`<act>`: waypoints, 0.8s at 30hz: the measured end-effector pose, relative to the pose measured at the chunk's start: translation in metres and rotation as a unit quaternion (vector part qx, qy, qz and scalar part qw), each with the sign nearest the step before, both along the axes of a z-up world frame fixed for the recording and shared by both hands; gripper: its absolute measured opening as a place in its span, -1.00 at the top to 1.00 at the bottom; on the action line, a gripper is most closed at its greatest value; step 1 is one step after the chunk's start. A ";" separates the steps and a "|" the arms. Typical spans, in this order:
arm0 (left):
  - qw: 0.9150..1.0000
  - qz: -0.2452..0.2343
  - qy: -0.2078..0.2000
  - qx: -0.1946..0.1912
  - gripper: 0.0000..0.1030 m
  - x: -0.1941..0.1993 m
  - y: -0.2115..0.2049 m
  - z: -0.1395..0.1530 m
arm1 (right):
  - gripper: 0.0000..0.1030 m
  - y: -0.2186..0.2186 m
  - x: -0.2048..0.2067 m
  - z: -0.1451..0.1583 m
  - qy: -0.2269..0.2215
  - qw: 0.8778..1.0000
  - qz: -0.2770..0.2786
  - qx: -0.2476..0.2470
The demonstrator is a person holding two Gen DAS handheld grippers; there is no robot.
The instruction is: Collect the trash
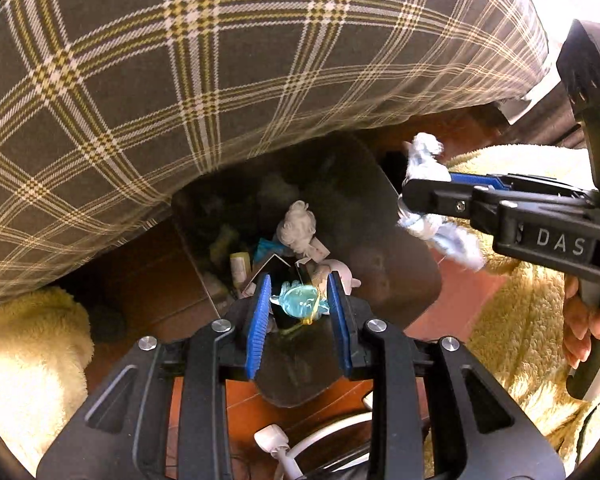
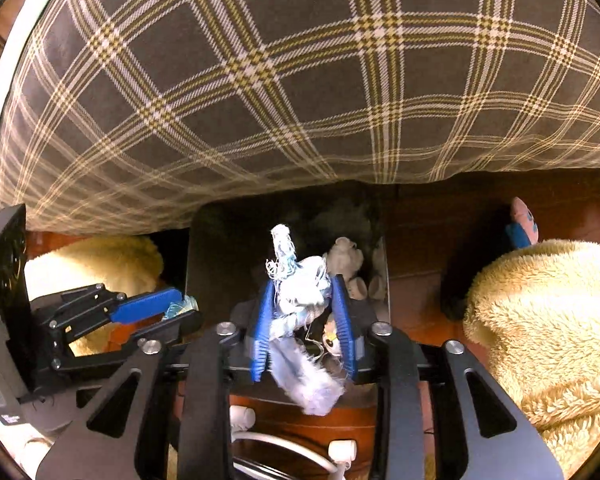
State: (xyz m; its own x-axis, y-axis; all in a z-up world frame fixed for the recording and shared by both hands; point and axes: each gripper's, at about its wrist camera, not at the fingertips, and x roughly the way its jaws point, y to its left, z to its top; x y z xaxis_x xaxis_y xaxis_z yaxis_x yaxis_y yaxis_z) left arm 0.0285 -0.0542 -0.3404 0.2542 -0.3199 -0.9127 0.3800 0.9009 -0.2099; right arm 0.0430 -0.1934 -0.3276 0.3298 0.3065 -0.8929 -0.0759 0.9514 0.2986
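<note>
L tongs [image 1: 299,298] pinch blue wrapper [image 1: 300,300]; R tongs [image 2: 303,314] pinch rag [image 2: 300,296]; only L view shows hand [image 1: 588,320].

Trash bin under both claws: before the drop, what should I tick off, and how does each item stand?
1. Left claw grips the crumpled blue plastic: ok.
2. Right claw has the frayed white-blue rag between its pads: ok; firmness of grip: cannot tell.
3. Left claw over the black bin opening: ok.
4. Right claw over the bin: ok in its own view.
5. Room left in the bin above the trash inside: ok.
6. Plaid cushion clear of the opening: not ok, it overhangs the far edge.
</note>
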 end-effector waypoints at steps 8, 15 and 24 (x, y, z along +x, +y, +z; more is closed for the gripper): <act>0.999 0.017 -0.033 0.011 -0.15 0.000 0.007 0.025 | -0.29 -0.011 0.003 0.034 -0.033 0.999 -0.026 0.001; 0.990 0.041 -0.132 0.011 -0.81 -0.005 0.030 0.105 | -0.93 -0.030 -0.009 0.096 -0.112 0.993 -0.048 -0.002; 0.972 0.072 -0.222 -0.005 -0.84 -0.023 0.045 0.208 | -0.93 -0.022 -0.033 0.180 -0.216 0.975 -0.040 -0.037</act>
